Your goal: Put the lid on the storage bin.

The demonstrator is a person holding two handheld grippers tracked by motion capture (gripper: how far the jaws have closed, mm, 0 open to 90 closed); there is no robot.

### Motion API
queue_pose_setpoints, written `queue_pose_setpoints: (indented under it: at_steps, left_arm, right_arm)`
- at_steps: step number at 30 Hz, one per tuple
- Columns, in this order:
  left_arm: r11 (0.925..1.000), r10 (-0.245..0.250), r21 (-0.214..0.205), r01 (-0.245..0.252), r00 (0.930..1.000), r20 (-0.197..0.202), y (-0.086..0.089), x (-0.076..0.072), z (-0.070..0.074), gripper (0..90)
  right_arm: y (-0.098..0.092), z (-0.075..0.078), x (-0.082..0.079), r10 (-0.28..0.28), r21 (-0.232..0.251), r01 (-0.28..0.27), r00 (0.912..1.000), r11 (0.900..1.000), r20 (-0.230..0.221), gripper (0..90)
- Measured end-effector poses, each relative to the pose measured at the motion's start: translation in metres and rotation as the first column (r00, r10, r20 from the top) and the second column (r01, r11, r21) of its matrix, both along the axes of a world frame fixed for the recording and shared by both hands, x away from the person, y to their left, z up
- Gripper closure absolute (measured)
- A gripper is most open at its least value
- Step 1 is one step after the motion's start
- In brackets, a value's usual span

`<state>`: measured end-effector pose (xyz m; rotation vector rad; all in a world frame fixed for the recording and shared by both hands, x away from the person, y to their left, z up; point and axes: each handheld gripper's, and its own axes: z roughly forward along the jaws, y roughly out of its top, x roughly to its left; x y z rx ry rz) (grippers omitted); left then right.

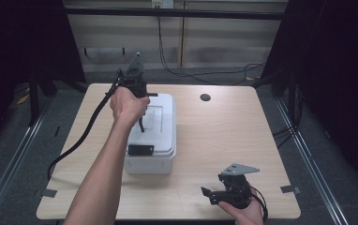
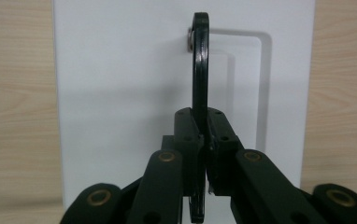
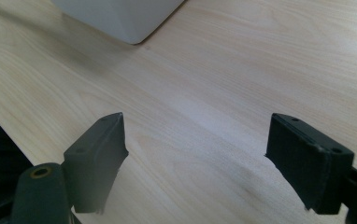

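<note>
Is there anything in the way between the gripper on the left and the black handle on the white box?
Nothing stands between them. The left hand-held gripper is already shut on the black handle, which stands up from the lid of the white box. The right hand-held gripper sits open, away near the table's edge.

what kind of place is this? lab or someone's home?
Likely a lab recording rig: a bare wooden table framed by black curtains, loose cables on the floor behind, and only a white box set out.

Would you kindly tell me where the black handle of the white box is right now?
The black handle stands raised above the lid of the white box, left of centre on the table in the high view, clamped between the left tongs.
</note>
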<state>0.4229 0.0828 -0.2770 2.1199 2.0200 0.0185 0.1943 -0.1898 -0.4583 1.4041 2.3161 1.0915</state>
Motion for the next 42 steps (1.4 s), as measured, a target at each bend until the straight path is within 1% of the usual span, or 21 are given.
queue_pose_setpoints:
  at_steps: [1,3,5,6,7,9,11,12,14,15,17,19,20,23,32,34,35,38,39,42]
  left_arm:
    - [1.0000,0.000,0.001,0.000,1.0000,0.007,-0.001,0.000,0.000,84.8]
    - [1.0000,-0.007,0.006,0.007,1.0000,-0.002,0.001,0.001,0.000,84.8]
    - [0.9998,0.012,0.017,-0.012,0.9999,0.007,0.001,0.000,-0.001,84.8]
    - [0.9995,0.012,0.028,-0.012,0.9999,0.007,0.001,0.000,-0.002,84.8]
    - [0.9994,0.014,0.030,-0.014,0.9999,0.004,0.000,0.000,-0.003,84.8]
    - [0.9997,0.017,0.020,-0.017,0.9998,0.005,-0.001,-0.001,-0.004,84.8]
    - [0.9998,0.011,0.015,-0.011,0.9999,0.007,-0.003,-0.001,-0.004,84.8]
    - [0.9999,0.006,0.011,-0.006,1.0000,0.002,-0.004,-0.001,-0.005,84.8]
    - [0.9998,0.012,0.016,-0.012,0.9999,0.010,-0.005,0.000,-0.007,84.8]
    - [0.9997,-0.002,0.023,0.002,1.0000,0.002,-0.004,0.000,-0.007,84.8]
    - [0.9997,-0.001,0.026,0.001,1.0000,0.004,-0.005,0.000,-0.009,84.8]
    - [0.9998,-0.005,0.020,0.005,1.0000,0.002,-0.006,0.000,-0.010,84.6]
    - [0.9996,-0.012,0.024,0.012,0.9999,-0.001,-0.007,-0.001,-0.010,84.6]
    - [0.9996,-0.012,0.027,0.012,0.9999,-0.008,-0.008,-0.001,-0.012,84.7]
    - [0.9997,-0.004,0.025,0.004,1.0000,-0.002,-0.006,-0.002,-0.013,84.6]
    - [0.9996,-0.011,0.027,0.011,0.9999,-0.009,-0.006,-0.002,-0.014,84.6]
    - [0.9995,-0.011,0.030,0.011,0.9999,-0.003,-0.006,-0.002,-0.014,84.5]
    - [0.9995,-0.018,0.025,0.018,0.9997,-0.016,-0.005,0.000,-0.013,84.3]
    - [0.9996,-0.013,0.025,0.013,0.9999,-0.008,-0.005,0.000,-0.013,84.3]
    - [0.9996,-0.013,0.025,0.014,0.9999,-0.009,-0.006,0.000,-0.013,84.3]
  right_arm:
    - [0.000,0.000,0.000,0.002,0.001,-0.002,1.0000,1.0000,0.001,19.2]
    - [0.000,0.000,0.000,0.004,0.000,-0.004,1.0000,1.0000,0.002,19.2]
    - [0.000,0.000,0.000,0.003,0.001,-0.003,1.0000,1.0000,0.002,19.2]
    - [0.000,0.000,0.000,0.003,0.000,-0.003,1.0000,1.0000,0.002,19.2]
    - [0.000,0.000,0.000,-0.001,0.001,0.001,1.0000,1.0000,-0.005,19.2]
    - [0.000,0.000,0.000,0.002,0.000,-0.002,1.0000,1.0000,0.000,19.2]
    - [0.001,0.000,0.000,0.004,-0.001,-0.004,1.0000,1.0000,0.001,19.2]
    - [0.001,0.000,0.000,0.004,-0.001,-0.004,1.0000,1.0000,0.000,19.2]
    - [0.000,0.000,0.000,0.002,-0.001,-0.002,1.0000,1.0000,0.001,19.2]
    - [0.000,0.000,0.000,0.002,-0.001,-0.002,1.0000,1.0000,0.002,19.2]
    - [0.000,0.000,0.000,0.001,-0.002,-0.001,1.0000,1.0000,0.003,19.2]
    - [0.000,0.000,0.000,0.003,-0.001,-0.003,1.0000,1.0000,0.002,19.2]
    - [0.000,0.000,0.000,0.003,-0.001,-0.003,1.0000,1.0000,0.002,19.2]
    - [0.000,0.000,0.000,0.004,-0.002,-0.004,1.0000,1.0000,0.003,19.2]
    - [0.000,0.000,0.000,0.005,-0.002,-0.005,1.0000,1.0000,0.002,19.2]
    - [0.000,0.000,0.000,0.003,-0.002,-0.003,1.0000,1.0000,0.001,19.2]
    - [0.000,0.000,0.000,0.003,-0.003,-0.003,1.0000,1.0000,0.002,19.2]
    - [0.000,0.000,0.000,0.003,-0.002,-0.003,1.0000,1.0000,0.002,19.2]
    - [0.000,0.000,0.000,0.003,-0.002,-0.003,1.0000,1.0000,0.000,19.2]
    - [0.000,0.000,0.000,0.001,-0.001,-0.001,1.0000,1.0000,-0.002,19.2]
